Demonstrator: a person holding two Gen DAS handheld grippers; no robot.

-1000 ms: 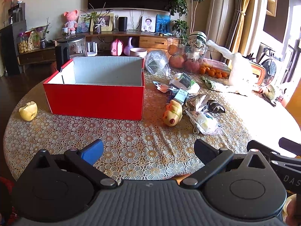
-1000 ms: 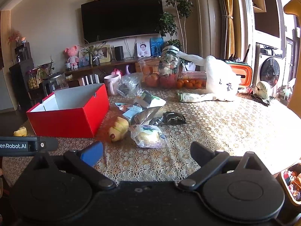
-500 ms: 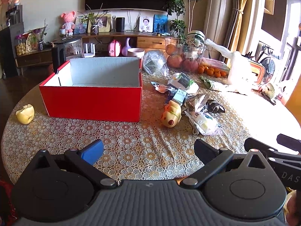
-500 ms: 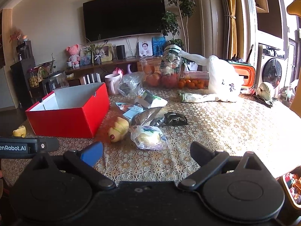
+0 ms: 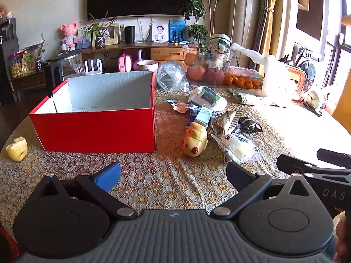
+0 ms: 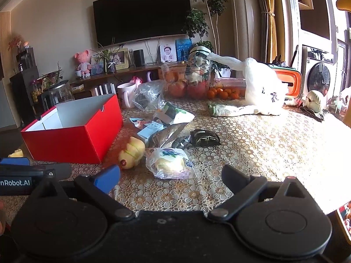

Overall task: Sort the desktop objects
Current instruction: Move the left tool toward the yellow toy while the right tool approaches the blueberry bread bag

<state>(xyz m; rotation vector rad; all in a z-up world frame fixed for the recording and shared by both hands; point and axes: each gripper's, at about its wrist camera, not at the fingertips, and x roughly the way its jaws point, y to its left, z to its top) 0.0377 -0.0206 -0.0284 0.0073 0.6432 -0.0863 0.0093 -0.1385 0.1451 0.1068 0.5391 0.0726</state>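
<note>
An open red box (image 5: 98,129) (image 6: 72,135) with a white inside stands on the round table, left of centre. To its right lies a clutter: a yellow duck toy (image 5: 195,139) (image 6: 131,153), a clear bag with a bun (image 5: 237,146) (image 6: 169,163), a small white carton (image 5: 203,116) (image 6: 151,129), a silver wrapper (image 5: 228,118), and a dark packet (image 5: 250,125) (image 6: 204,139). My left gripper (image 5: 173,175) hovers open over the near table edge, empty. My right gripper (image 6: 171,175) is open too, just short of the bun bag.
A bitten apple (image 5: 17,149) lies at the table's left edge. At the back stand a fruit bowl (image 5: 206,65), oranges (image 5: 240,81), a clear plastic bag (image 5: 172,76), a pink mug (image 6: 126,94) and a white bag (image 6: 263,87). The lace cloth (image 5: 166,186) covers the table.
Both grippers have edged forward and slightly up toward the clutter; the box and toys look a little closer. Both stay open and nothing was taken hold of.
</note>
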